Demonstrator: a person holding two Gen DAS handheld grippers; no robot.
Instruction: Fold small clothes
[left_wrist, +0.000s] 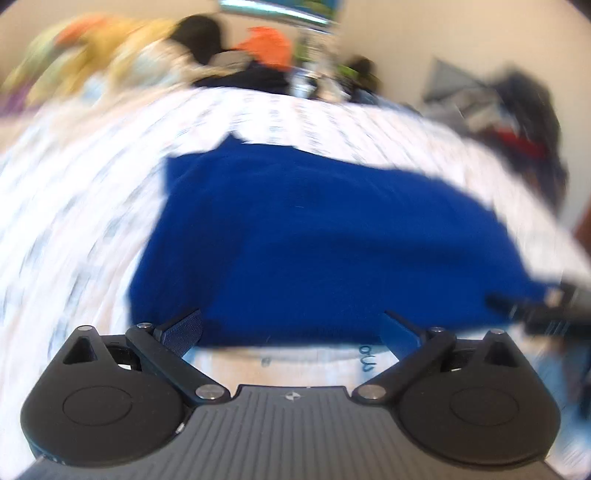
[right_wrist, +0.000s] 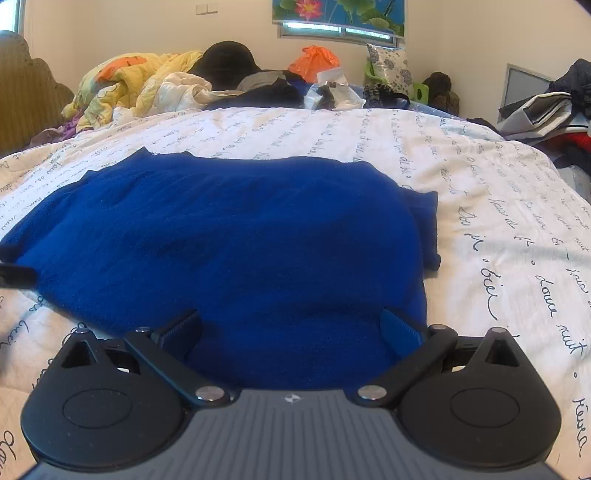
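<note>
Both tools, left (left_wrist: 291, 325) and right (right_wrist: 291, 325), spread wide over blue garment (right_wrist: 229, 236) on the bedsheet (right_wrist: 498, 206)

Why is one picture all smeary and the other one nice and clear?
In the left wrist view the bedsheet and the clutter behind are streaked with motion blur, though the blue garment keeps its shape and the left tool itself looks sharp. In the right wrist view the writing on the sheet is crisp, and the fisheye lens makes the bed bulge like a dome.
</note>
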